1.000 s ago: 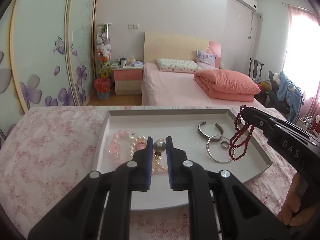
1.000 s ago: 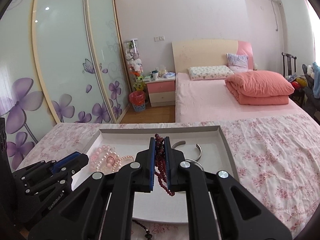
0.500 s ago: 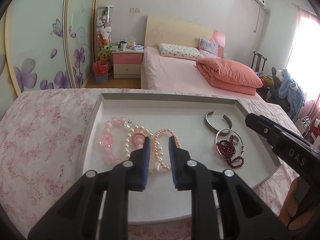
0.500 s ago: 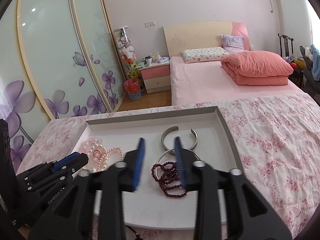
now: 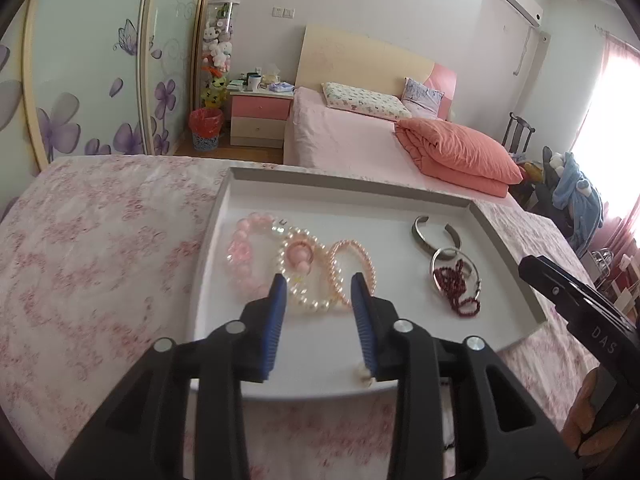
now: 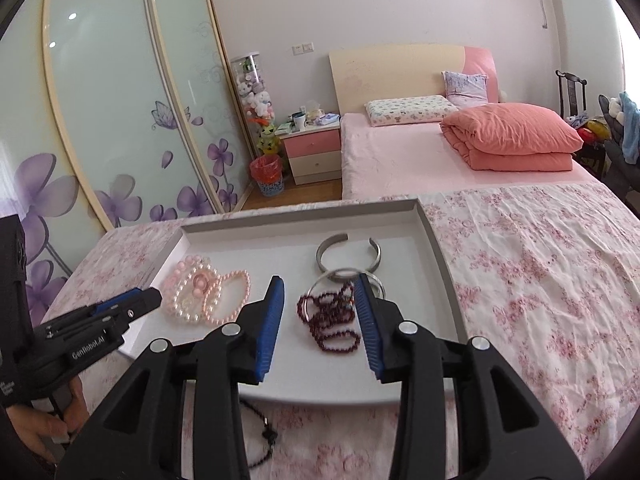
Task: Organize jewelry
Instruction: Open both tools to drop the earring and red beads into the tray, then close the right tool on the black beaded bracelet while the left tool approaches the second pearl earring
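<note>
A white tray point(image 5: 360, 184) with a grey rim lies on the flowered cloth. Its left half holds a pink bead bracelet point(image 5: 244, 256), a white pearl bracelet point(image 5: 300, 280) and a peach pearl bracelet point(image 5: 354, 268). My left gripper point(image 5: 318, 284) hovers over these two pearl bracelets, its jaws opening and gripping nothing. On the right lie a silver cuff point(image 6: 348, 254), a silver bangle point(image 6: 340, 274) and a dark red bead string point(image 6: 332, 322). My right gripper point(image 6: 319, 284) stands open just above the red string, apart from it.
A dark cord necklace point(image 6: 262, 434) lies on the cloth in front of the tray's near edge. Flowered cloth point(image 6: 540, 280) stretches to the right of the tray. A hand point(image 6: 52, 424) holds the left gripper's handle. A bed and a nightstand stand beyond.
The right gripper opened and dropped the red bead string onto the bangle. The left gripper let go of the peach pearl bracelet and its jaws spread wider. Both grippers sank slightly.
</note>
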The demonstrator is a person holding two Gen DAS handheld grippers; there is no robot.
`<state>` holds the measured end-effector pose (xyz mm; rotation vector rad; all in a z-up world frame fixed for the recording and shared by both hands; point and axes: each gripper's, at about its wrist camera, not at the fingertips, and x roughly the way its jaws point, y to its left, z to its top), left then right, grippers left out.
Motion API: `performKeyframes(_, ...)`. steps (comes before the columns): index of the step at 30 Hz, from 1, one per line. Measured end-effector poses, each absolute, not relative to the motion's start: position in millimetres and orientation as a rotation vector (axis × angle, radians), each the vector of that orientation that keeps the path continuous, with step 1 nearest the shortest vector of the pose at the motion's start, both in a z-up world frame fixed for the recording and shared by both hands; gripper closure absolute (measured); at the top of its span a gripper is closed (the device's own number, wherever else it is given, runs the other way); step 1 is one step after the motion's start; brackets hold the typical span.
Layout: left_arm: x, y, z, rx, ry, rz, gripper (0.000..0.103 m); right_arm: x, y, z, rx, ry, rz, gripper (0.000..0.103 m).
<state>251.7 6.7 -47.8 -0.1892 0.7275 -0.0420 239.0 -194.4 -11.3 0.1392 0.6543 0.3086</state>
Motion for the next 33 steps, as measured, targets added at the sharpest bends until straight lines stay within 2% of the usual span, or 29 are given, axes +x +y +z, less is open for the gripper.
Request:
performKeyframes(14, 190.4, 12.7, -67.9, -0.077, 0.805, -0.006, 0.059, 200.9, -171.4, -55.6, 0.024, 0.854, 0.430, 0.066)
performKeyframes(19, 185.7, 13.8, -68.9, -0.085, 0.806, -0.007, 0.059, 201.0, -155.6, -64.7, -0.035, 0.892, 0.435, 0.074)
performKeyframes(22, 184.1, 10.4, -67.3, -0.079, 0.801, -0.016, 0.055, 200.6, -150.9, -68.0, -0.067, 0.891, 0.420, 0.079)
performKeyframes(25, 183.1, 6.1, -67.2, -0.075, 0.800, -0.026, 0.053, 198.9, -150.3, -68.7, -0.093, 0.884, 0.405, 0.090)
performKeyframes(33, 183.2, -12.9, -72.5, -0.050, 0.820, -0.074, 0.049, 196.9, -182.6, -67.9, -0.065, 0.883, 0.277, 0.091)
